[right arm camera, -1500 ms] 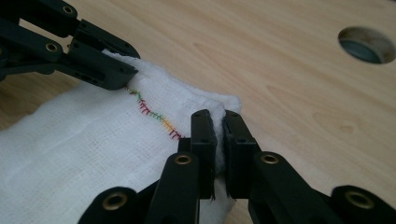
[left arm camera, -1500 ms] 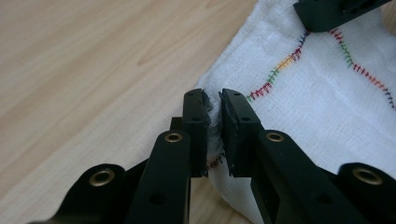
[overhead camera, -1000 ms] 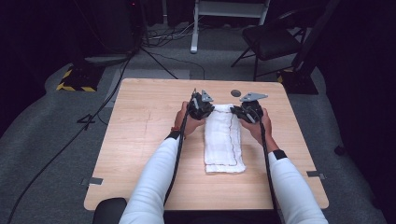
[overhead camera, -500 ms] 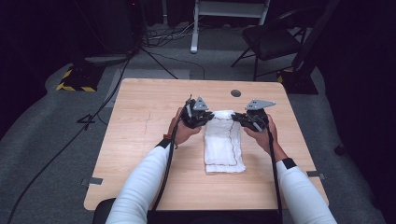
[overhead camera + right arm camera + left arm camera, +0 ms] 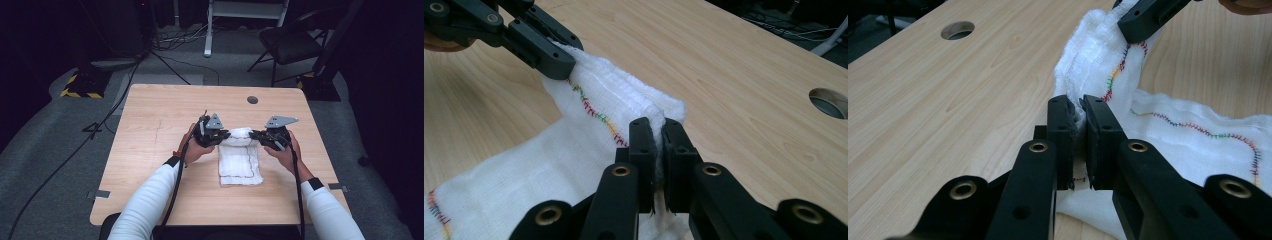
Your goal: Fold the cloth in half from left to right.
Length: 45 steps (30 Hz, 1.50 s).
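A white gauzy cloth (its hem stitched in rainbow thread) lies folded lengthwise on the wooden table. Its far edge is lifted off the wood, bunched into a thick roll; the near part lies flat.

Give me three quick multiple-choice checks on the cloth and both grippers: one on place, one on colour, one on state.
1. Where does the round hole in the table lie?
A. beyond the cloth, toward the far edge
B. under the cloth
C. at the near edge

2. What is the stitching on the white cloth?
A. plain black
B. multicoloured
C. plain gold

3. How do the grippers stand?
A. both open
B. one shut
C. both shut on the cloth

Answers: 1 A, the hole sits past the white cloth. 2 B, the stitching runs red, blue, green, yellow. 3 C, the left gripper and right gripper each pinch the far fold.
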### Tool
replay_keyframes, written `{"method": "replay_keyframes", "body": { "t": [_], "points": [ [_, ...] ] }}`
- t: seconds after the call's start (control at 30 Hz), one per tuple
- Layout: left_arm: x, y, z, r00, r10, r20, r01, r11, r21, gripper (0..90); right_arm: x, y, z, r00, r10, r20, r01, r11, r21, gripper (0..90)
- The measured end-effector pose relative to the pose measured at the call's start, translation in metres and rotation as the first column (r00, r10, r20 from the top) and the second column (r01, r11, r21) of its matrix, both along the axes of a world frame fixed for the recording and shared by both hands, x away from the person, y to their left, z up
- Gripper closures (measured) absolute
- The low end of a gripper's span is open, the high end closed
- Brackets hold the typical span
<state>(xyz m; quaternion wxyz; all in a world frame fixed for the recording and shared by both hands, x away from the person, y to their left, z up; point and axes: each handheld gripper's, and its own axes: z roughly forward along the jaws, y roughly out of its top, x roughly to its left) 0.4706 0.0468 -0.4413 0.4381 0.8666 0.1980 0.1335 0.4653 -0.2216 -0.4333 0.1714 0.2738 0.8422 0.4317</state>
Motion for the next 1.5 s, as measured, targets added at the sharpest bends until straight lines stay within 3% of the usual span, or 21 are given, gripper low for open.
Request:
{"method": "replay_keyframes", "body": {
  "t": [0.53,0.6,0.73,0.87,1.2,1.5],
  "points": [
    [-0.034,-0.002,-0.001,0.9957,-0.092,0.013,0.092,0.9951,0.036,82.2,-0.033,-0.009,-0.008,0.9956,0.089,-0.028,-0.089,0.9959,-0.016,85.5],
    [-0.038,-0.003,-0.002,0.9951,-0.097,0.018,0.096,0.9931,0.068,81.3,-0.037,-0.009,-0.009,0.9946,0.099,-0.032,-0.100,0.9948,-0.020,85.5],
    [-0.045,-0.004,-0.004,0.9929,-0.119,0.006,0.118,0.9893,0.085,80.7,-0.045,-0.008,-0.011,0.9927,0.115,-0.036,-0.116,0.9920,-0.049,85.5],
    [-0.050,-0.004,-0.007,0.9913,-0.131,-0.010,0.132,0.9875,0.087,79.8,-0.049,-0.010,-0.013,0.9911,0.126,-0.043,-0.128,0.9905,-0.051,85.5],
    [-0.069,-0.007,-0.017,0.9821,-0.185,-0.034,0.188,0.9745,0.122,81.6,-0.066,-0.014,-0.024,0.9833,0.165,-0.076,-0.170,0.9841,-0.053,84.9],
    [-0.082,-0.005,-0.021,0.9787,-0.199,-0.051,0.204,0.9689,0.139,81.7,-0.078,-0.015,-0.029,0.9807,0.175,-0.088,-0.182,0.9796,-0.085,82.0]
  ]
}}
